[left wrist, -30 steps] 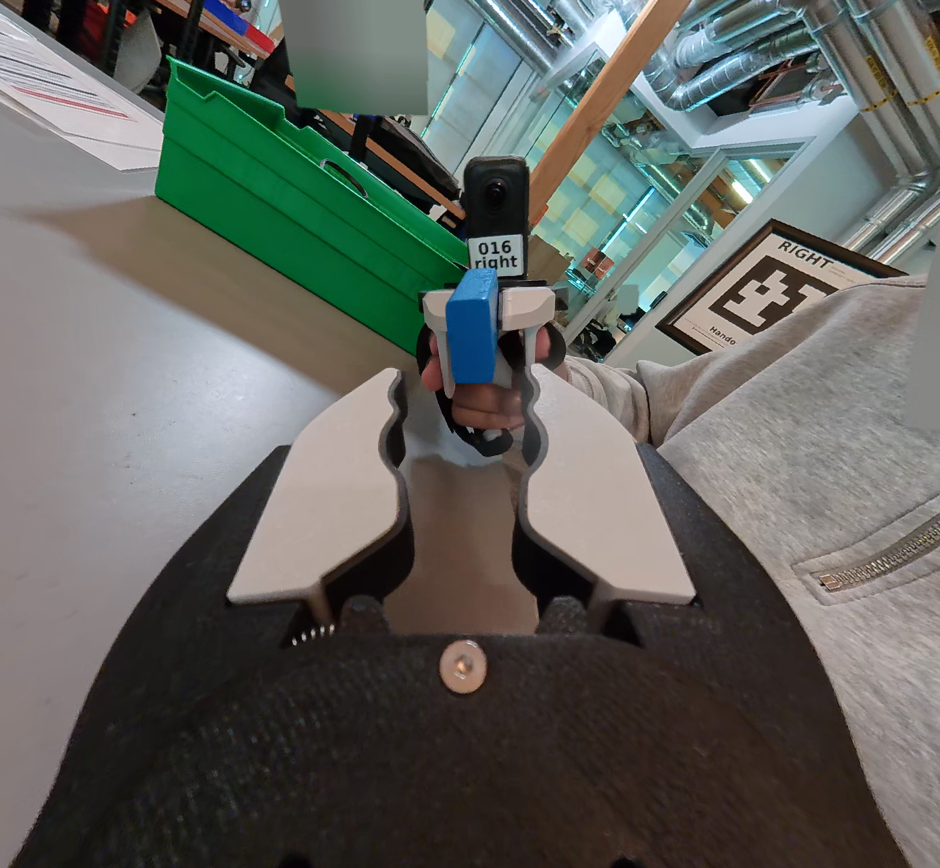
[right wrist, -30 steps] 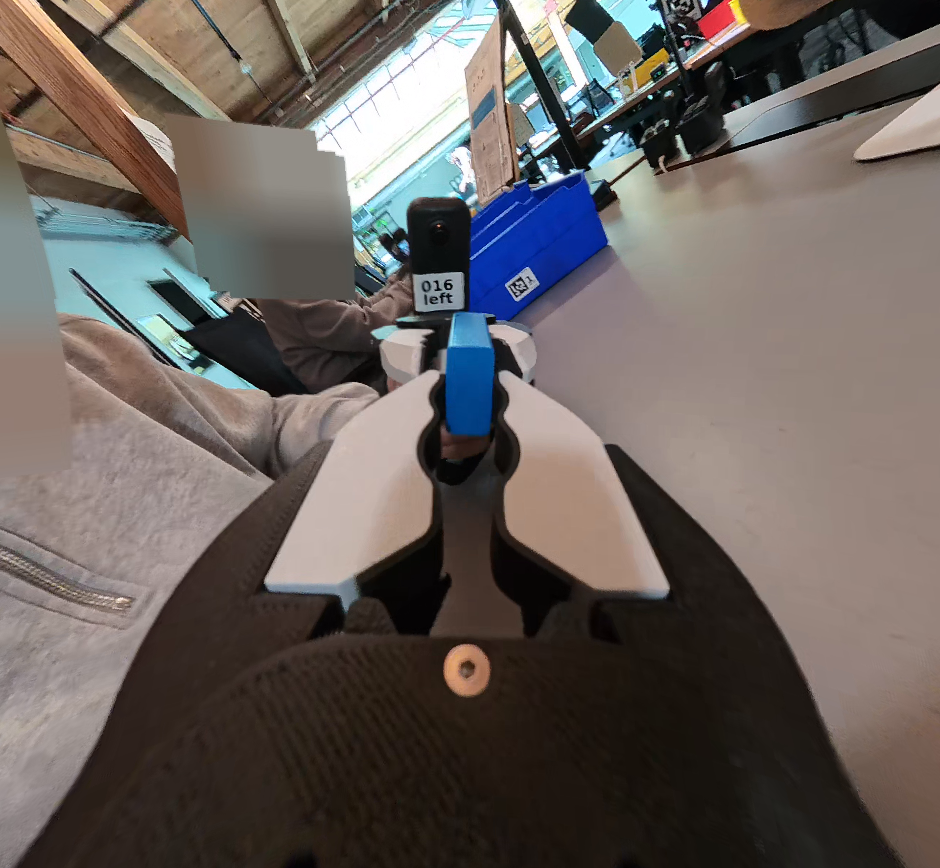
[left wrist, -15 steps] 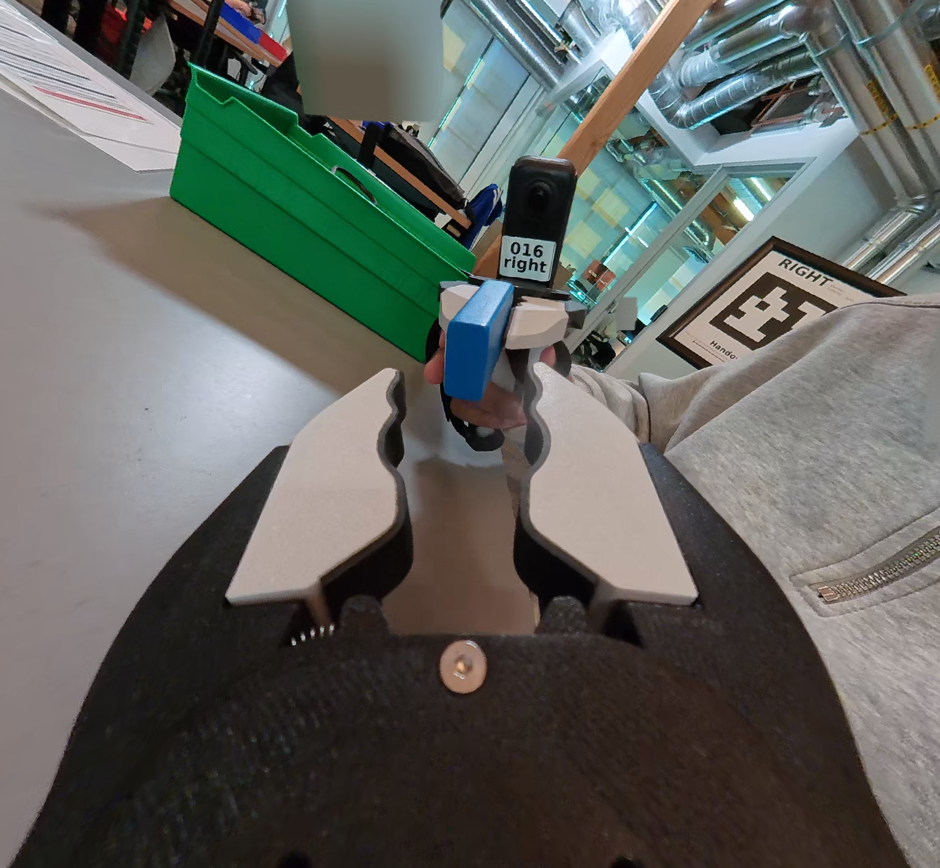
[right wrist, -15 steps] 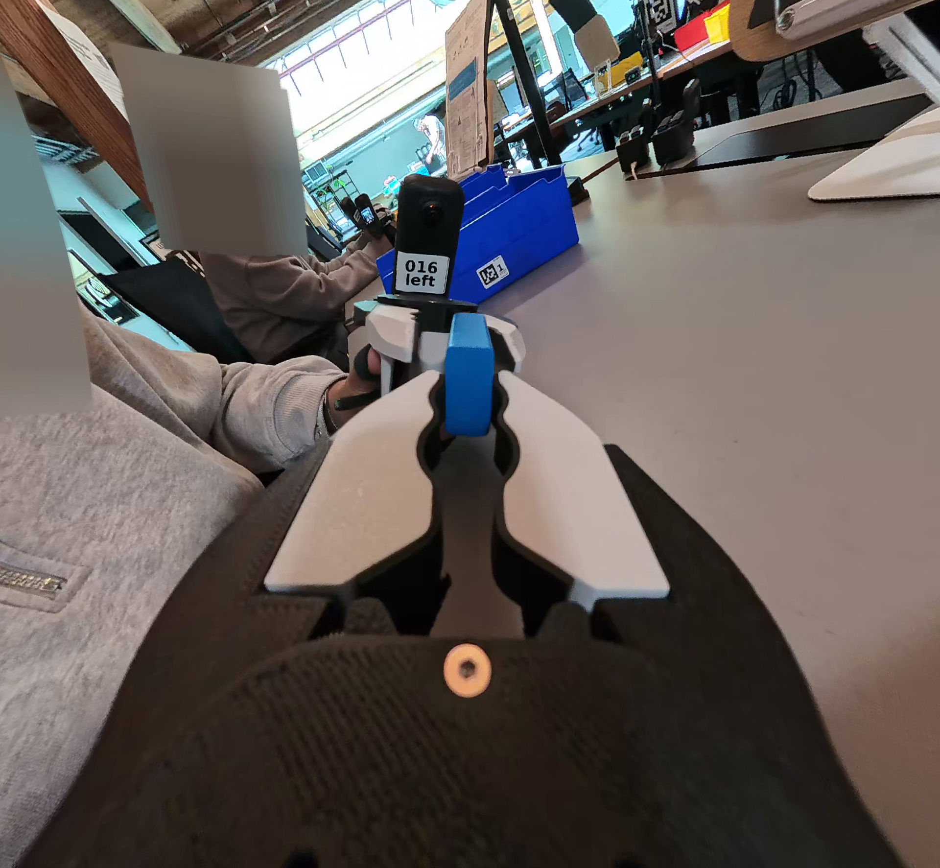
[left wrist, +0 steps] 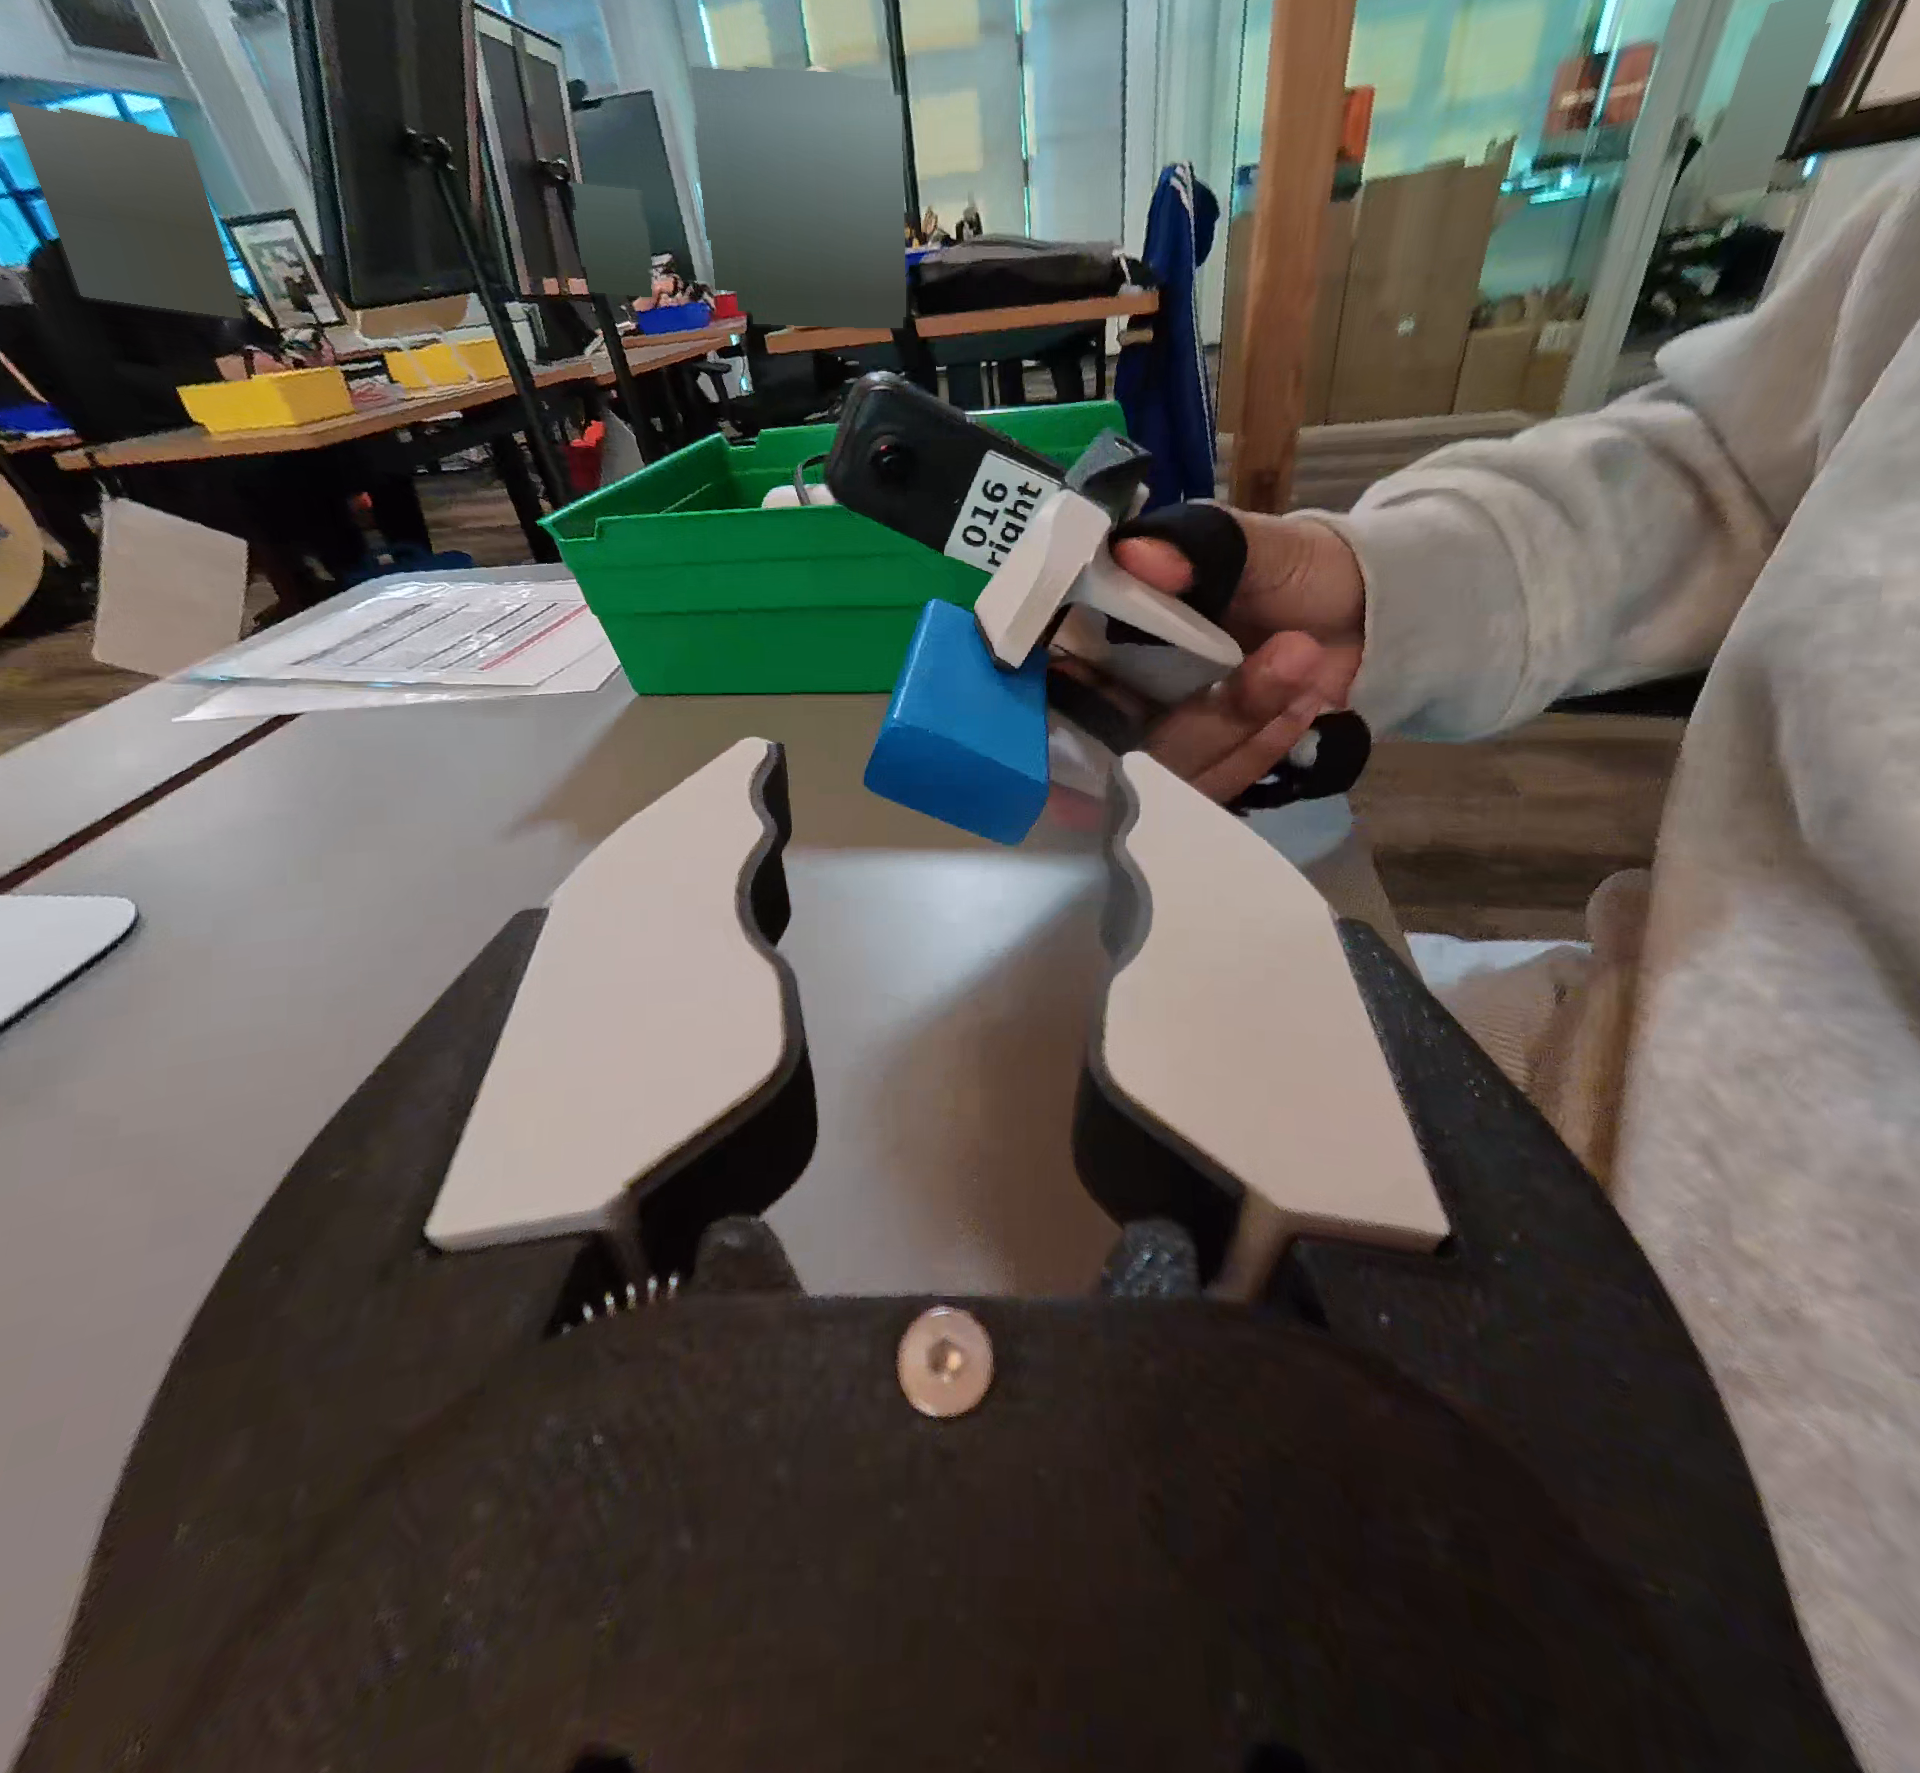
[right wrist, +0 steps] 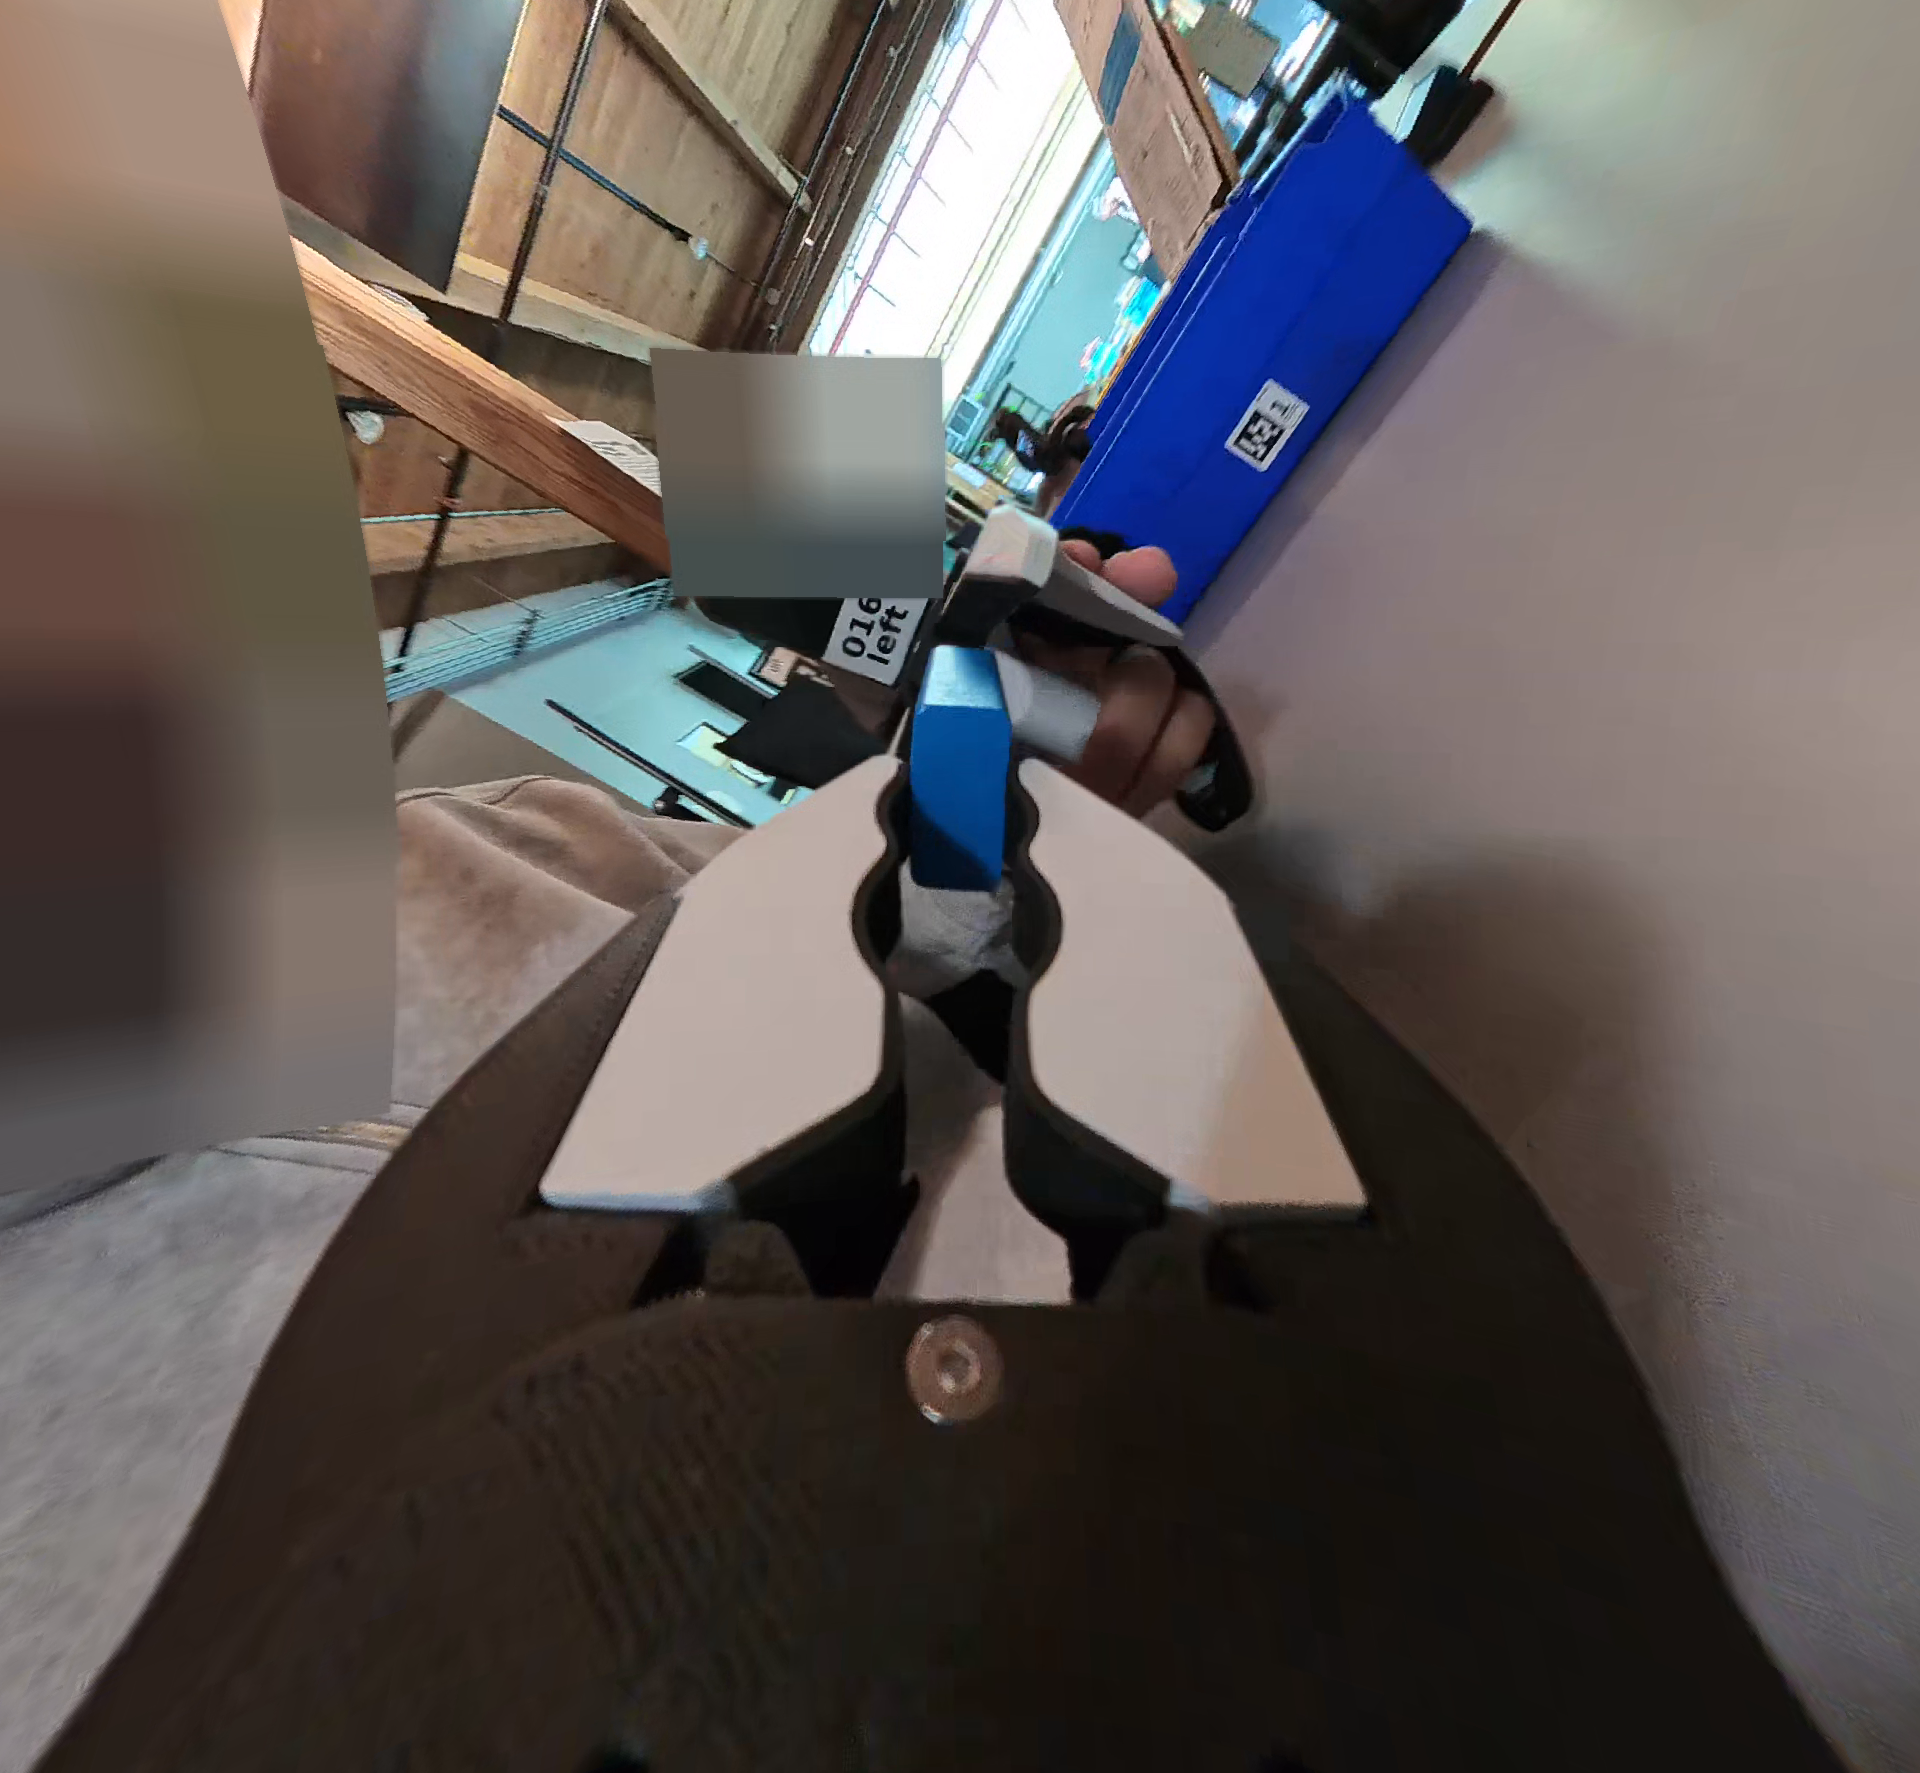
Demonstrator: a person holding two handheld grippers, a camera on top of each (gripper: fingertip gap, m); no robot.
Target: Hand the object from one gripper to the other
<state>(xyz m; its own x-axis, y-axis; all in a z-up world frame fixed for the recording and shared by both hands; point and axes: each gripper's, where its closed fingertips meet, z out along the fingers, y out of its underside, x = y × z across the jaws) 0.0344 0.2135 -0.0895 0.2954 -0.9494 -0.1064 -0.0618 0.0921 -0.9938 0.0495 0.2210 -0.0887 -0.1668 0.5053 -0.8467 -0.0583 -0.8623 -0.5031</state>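
The right gripper (right wrist: 956, 824) is pinched on the blue block (right wrist: 958, 778), which stands between its pale fingertips with most of its length projecting past them. In the left wrist view the same block (left wrist: 961, 724) hangs tilted in the air above the grey table (left wrist: 312, 892), just beyond the left gripper (left wrist: 945, 778), whose fingers (left wrist: 644, 975) are spread wide with nothing between them. The block is near the gap but not yet inside it, sitting slightly toward the right-hand finger. To do the handover well, it seems best for the left gripper to come forward and tilt until its pads face the block's two broad flat sides, then close on the free end, clear of the other fingertips; the right gripper should let go only once that grip looks firm, since a slanted or corner grip would probably let the block twist or drop. The right gripper is held rolled over and angled downward, its camera pointing up and to the left, with the person's right hand (left wrist: 1257, 643) wrapped around the handle and trigger and a light grey sleeve (left wrist: 1538, 560) reaching in from the right. The left gripper is held fairly level over the table, facing a green bin (left wrist: 727, 580) farther back.
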